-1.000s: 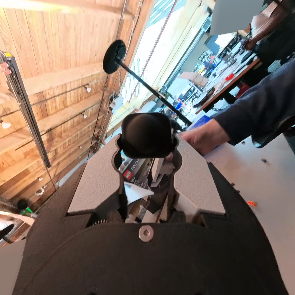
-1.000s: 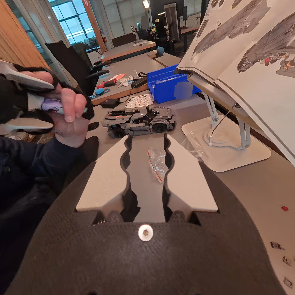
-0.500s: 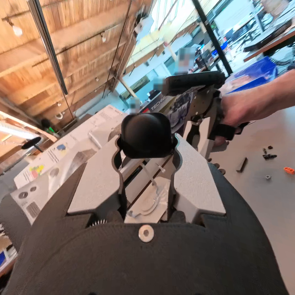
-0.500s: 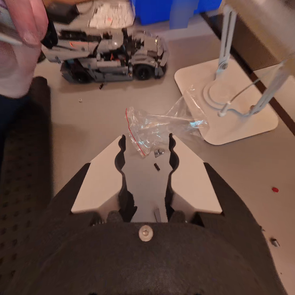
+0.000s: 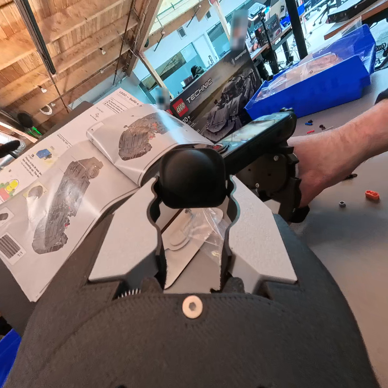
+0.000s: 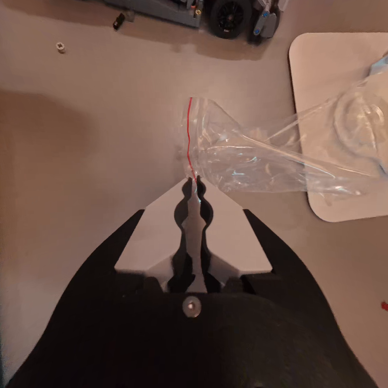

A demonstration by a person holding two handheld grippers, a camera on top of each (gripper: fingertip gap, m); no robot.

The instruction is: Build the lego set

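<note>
My right gripper points down at the desk, jaws pinched on the clear bag, which stretches rightward onto the white stand base. My left gripper, angled upward, clamps a black rounded piece.

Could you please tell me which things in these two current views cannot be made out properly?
- Grey brick-built car, right wrist view: the top edge cuts off all but its lower body and one wheel.
- Clear plastic zip bag, right wrist view: whether any parts remain inside is unclear through the glare.
- Rounded black piece gripped in the left gripper, left wrist view: it hides the right gripper's fingers beyond.
- Small loose parts, left wrist view: too small to identify.
</note>
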